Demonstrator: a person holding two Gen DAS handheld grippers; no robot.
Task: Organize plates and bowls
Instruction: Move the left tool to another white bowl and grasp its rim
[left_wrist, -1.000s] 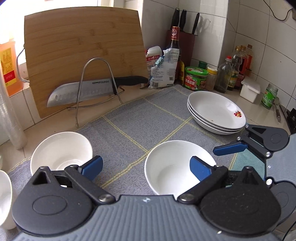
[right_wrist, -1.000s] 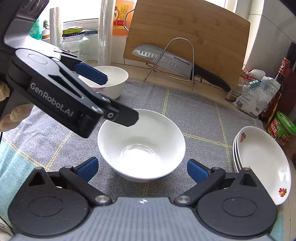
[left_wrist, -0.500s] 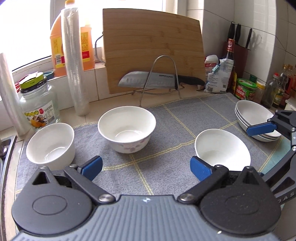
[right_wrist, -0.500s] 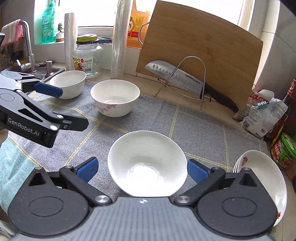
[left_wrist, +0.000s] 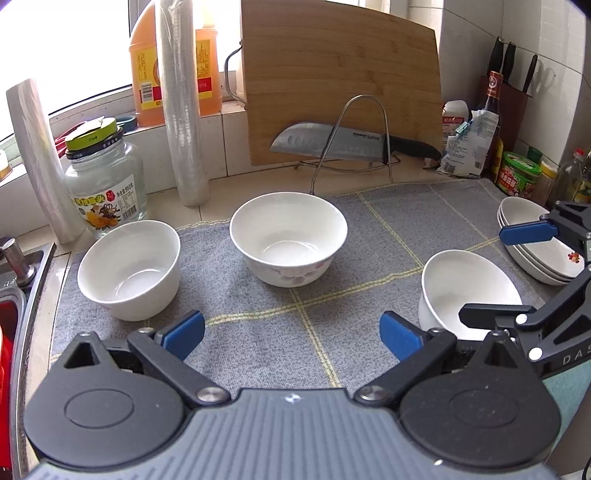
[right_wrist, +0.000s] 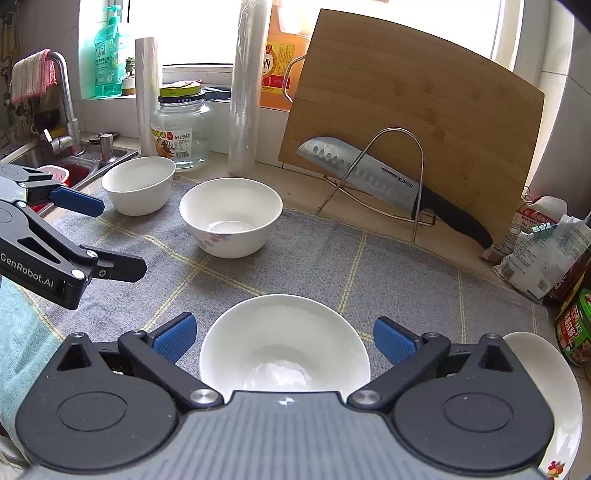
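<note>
Right gripper (right_wrist: 282, 336): jaws spread wide, holding nothing, straddling the near plain bowl (right_wrist: 284, 347) on the grey mat (right_wrist: 317, 258). Left gripper (left_wrist: 291, 332): likewise spread, empty, above mat. Beyond: floral bowl (left_wrist: 288, 238), left bowl (left_wrist: 129, 269), stacked plates (left_wrist: 535, 243) at right.

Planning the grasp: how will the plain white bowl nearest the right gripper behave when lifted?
The nearest bowl looks like glazed ceramic, so it is probably stiff, slippery at the rim and breakable. Its flared walls over a narrower base suggest it may tip if pushed high.
</note>
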